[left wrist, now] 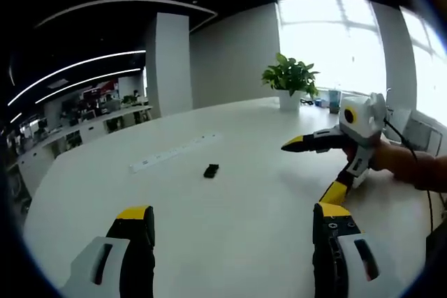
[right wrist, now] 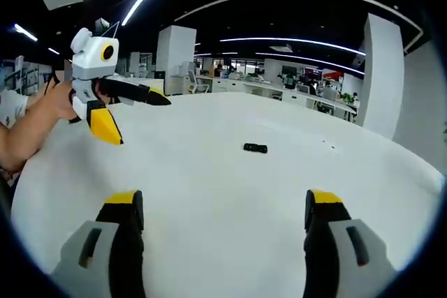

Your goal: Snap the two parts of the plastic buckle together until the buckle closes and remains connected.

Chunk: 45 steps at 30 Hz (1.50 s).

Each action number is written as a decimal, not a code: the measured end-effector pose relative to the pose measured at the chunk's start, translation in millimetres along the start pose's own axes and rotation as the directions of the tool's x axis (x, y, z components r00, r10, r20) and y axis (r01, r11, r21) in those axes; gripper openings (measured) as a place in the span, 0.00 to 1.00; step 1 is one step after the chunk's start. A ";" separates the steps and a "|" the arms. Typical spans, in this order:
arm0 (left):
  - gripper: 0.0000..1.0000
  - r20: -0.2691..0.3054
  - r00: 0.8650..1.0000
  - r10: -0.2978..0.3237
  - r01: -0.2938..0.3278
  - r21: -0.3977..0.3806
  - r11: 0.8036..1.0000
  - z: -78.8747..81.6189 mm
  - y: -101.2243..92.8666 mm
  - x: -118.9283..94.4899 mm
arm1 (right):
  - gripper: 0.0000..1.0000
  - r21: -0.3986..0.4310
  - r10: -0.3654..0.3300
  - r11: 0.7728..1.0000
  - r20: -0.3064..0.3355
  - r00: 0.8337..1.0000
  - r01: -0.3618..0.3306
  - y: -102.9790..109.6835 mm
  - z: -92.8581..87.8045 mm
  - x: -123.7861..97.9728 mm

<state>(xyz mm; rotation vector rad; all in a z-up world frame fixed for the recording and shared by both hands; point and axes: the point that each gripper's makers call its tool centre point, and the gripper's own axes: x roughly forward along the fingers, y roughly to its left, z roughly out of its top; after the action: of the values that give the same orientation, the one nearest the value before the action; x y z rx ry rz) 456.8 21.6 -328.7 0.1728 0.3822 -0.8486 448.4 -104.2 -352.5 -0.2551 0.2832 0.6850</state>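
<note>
One small black plastic buckle (left wrist: 211,170) lies on the round white table (left wrist: 230,235); my two grippers (left wrist: 234,225) (right wrist: 223,207) hover beside it, gaping wide, empty.

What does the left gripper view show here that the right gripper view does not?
Left gripper view: a green potted plant at the table's far edge, bright windows, a flat white strip on the tabletop. Right gripper view: the open office with desks. Both: the small black plastic buckle lying on the white table, untouched, and both open grippers, left gripper, right gripper.
</note>
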 end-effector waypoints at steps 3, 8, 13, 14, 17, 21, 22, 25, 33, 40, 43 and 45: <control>0.98 -0.007 1.000 0.001 -0.001 -0.007 1.000 -4.2 0.2 -1.3 | 0.97 -0.002 -0.004 1.000 0.005 1.000 0.004 -3.0 1.3 -0.5; 0.98 -0.001 1.000 0.012 -0.012 -0.007 1.000 -9.3 0.7 -6.0 | 0.96 -0.002 -0.012 1.000 -0.005 1.000 0.012 -5.5 -0.3 -0.1; 0.99 -0.021 0.999 0.030 -0.030 -0.010 0.999 -22.3 2.9 -8.8 | 0.96 0.004 -0.015 1.000 -0.011 1.000 0.015 -5.2 -3.0 0.8; 0.99 -0.018 0.999 0.034 -0.034 -0.012 0.999 -22.8 3.4 -9.9 | 0.96 0.003 -0.017 1.000 -0.012 1.000 0.017 -5.2 -3.4 0.3; 0.99 -0.010 0.999 0.038 -0.038 -0.017 0.999 -24.0 3.4 -10.7 | 0.95 0.004 -0.025 1.000 -0.011 1.000 0.025 -7.4 -3.8 0.2; 0.99 -0.008 1.000 0.030 -0.030 -0.037 0.999 -26.7 4.3 -9.3 | 0.95 0.014 -0.038 0.999 -0.003 0.999 0.038 -10.3 -3.9 -3.4; 0.99 -0.004 1.000 0.028 -0.028 -0.040 0.999 -26.4 4.0 -9.3 | 0.94 0.017 -0.039 0.999 -0.003 0.999 0.040 -10.4 -4.3 -4.3; 0.99 0.000 0.999 0.033 -0.033 -0.031 0.999 -27.5 5.0 -9.0 | 0.94 0.026 -0.048 0.999 -0.002 0.999 0.048 -12.4 -4.8 -6.2; 0.99 0.035 0.999 0.027 -0.025 -0.064 0.998 -25.8 10.3 -14.6 | 0.94 0.080 -0.048 0.996 0.017 0.999 0.046 -14.0 4.3 -13.8; 0.99 0.066 0.997 0.027 -0.020 -0.101 0.995 -22.5 21.1 -16.4 | 0.96 0.107 -0.043 0.994 0.059 0.997 0.037 -2.5 19.4 -29.7; 0.99 0.076 0.997 0.014 -0.008 -0.088 0.996 -20.2 15.2 -14.2 | 0.96 0.108 -0.071 0.992 0.071 0.995 0.063 -11.3 16.1 -33.1; 0.99 0.062 0.998 0.016 -0.012 -0.065 0.998 -22.6 13.7 -12.2 | 0.96 0.109 -0.087 0.991 0.082 0.993 0.078 -13.6 14.1 -35.1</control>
<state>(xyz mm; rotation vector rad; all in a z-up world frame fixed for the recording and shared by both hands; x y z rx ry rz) 454.0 45.8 -344.7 0.0889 0.3485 -0.8244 433.8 -130.2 -325.7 -0.1346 0.2243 0.5957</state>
